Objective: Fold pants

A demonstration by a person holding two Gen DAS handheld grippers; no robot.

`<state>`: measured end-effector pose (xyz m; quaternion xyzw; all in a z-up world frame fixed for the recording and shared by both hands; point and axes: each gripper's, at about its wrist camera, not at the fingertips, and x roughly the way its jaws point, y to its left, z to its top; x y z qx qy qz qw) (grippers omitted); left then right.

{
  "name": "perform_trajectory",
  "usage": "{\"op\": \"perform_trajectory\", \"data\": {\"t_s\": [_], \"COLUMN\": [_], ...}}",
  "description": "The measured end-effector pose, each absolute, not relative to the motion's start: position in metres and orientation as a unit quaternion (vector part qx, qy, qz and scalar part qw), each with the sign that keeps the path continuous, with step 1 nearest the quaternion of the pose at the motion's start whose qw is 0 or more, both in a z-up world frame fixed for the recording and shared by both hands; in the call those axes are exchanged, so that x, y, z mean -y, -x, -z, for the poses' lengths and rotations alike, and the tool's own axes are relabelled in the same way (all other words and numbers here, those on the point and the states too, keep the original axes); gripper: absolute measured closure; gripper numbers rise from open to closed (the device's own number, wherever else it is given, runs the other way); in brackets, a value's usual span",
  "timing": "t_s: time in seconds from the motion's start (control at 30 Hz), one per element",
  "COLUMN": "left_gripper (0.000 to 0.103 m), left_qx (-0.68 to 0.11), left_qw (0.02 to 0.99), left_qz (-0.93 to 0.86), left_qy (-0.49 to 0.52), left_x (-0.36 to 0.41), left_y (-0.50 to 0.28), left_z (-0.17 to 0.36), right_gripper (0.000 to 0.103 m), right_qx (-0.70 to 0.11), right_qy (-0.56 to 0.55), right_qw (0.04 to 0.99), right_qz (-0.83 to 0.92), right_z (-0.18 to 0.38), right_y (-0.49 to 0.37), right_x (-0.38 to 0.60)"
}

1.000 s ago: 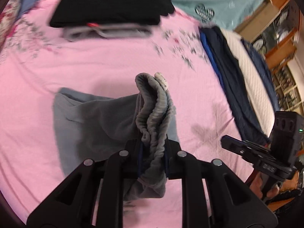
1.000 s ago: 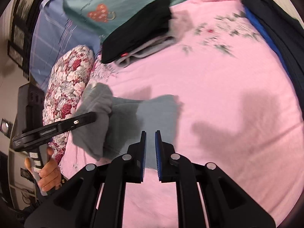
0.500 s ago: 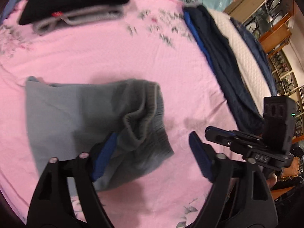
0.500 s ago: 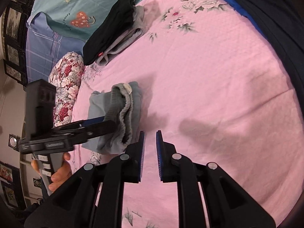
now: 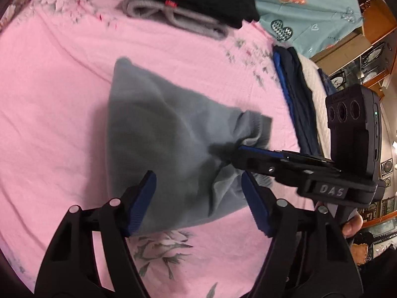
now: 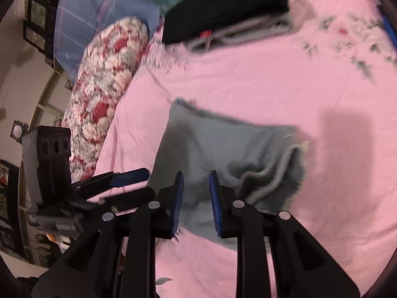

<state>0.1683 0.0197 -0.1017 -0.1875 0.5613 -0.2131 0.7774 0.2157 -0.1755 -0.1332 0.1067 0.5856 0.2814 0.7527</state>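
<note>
Left wrist view: the folded grey pants [image 5: 168, 144] are laid on the pink sheet [image 5: 49, 114], waistband turned right. Left gripper [image 5: 198, 198] is spread wide, holding nothing, its jaws just closing slightly. Right gripper [image 6: 196, 198] has been opening a little, empty; its tips are hidden against the cloth

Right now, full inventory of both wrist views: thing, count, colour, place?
folded pants: 1, grey, middle of the bed, waistband end toward the right tool
bedsheet: 1, pink with flowers, under everything
clothes stack: 1, black piece on a grey one, far side
dark garments: navy and blue, count unclear, right edge
floral pillow: 1, red and white, left edge
teal cloth: 1, behind the stack
left tool: 1, black with blue pads, open above the pants
right tool: 1, same colours, slightly open above the pants
hand: 1, on the right tool's handle
</note>
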Motion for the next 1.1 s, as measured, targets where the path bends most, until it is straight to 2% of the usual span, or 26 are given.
{"op": "perform_trajectory", "data": {"t_s": [0.1, 0.23, 0.37, 0.43, 0.53, 0.57, 0.6, 0.63, 0.7, 0.73, 0.9, 1.03, 1.1], "left_gripper": [0.036, 0.037, 0.036, 0.036, 0.036, 0.036, 0.036, 0.036, 0.036, 0.036, 0.037, 0.039, 0.039], "left_qx": [-0.579, -0.57, -0.572, -0.57, -0.551, -0.546, -0.541, -0.537, -0.529, -0.524, -0.508, -0.548, -0.576], "left_qw": [0.766, 0.769, 0.771, 0.774, 0.787, 0.791, 0.793, 0.795, 0.797, 0.8, 0.81, 0.785, 0.767], "left_qz": [0.207, 0.222, 0.22, 0.217, 0.215, 0.214, 0.216, 0.219, 0.226, 0.23, 0.247, 0.253, 0.249], "left_qy": [0.189, 0.186, 0.176, 0.172, 0.174, 0.176, 0.177, 0.18, 0.181, 0.179, 0.157, 0.143, 0.133], "left_x": [-0.02, -0.024, -0.022, -0.027, -0.042, -0.046, -0.049, -0.052, -0.051, -0.049, -0.028, -0.015, -0.011], "left_y": [-0.173, -0.171, -0.168, -0.162, -0.147, -0.143, -0.14, -0.137, -0.136, -0.135, -0.144, -0.157, -0.16], "left_z": [0.125, 0.125, 0.124, 0.118, 0.101, 0.096, 0.091, 0.086, 0.08, 0.076, 0.077, 0.108, 0.128], "right_gripper": [0.082, 0.084, 0.076, 0.076, 0.074, 0.07, 0.058, 0.052, 0.041, 0.04, 0.04, 0.044, 0.047], "right_qx": [-0.616, -0.608, -0.618, -0.622, -0.573, -0.553, -0.537, -0.522, -0.515, -0.52, -0.567, -0.615, -0.612], "right_qy": [-0.068, -0.09, -0.102, -0.082, -0.023, -0.006, 0.004, 0.013, 0.039, 0.061, 0.156, 0.178, 0.218], "right_qw": [0.76, 0.771, 0.767, 0.767, 0.805, 0.816, 0.823, 0.824, 0.811, 0.801, 0.756, 0.715, 0.721], "right_qz": [-0.197, -0.165, -0.141, -0.137, -0.153, -0.167, -0.188, -0.219, -0.275, -0.291, -0.287, -0.282, -0.24], "right_z": [0.154, 0.147, 0.161, 0.15, 0.101, 0.083, 0.069, 0.059, 0.056, 0.061, 0.114, 0.148, 0.165], "right_y": [-0.208, -0.183, -0.183, -0.184, -0.182, -0.183, -0.186, -0.192, -0.21, -0.222, -0.285, -0.308, -0.311], "right_x": [0.188, 0.225, 0.24, 0.236, 0.217, 0.207, 0.194, 0.178, 0.141, 0.119, 0.034, 0.018, 0.014]}}
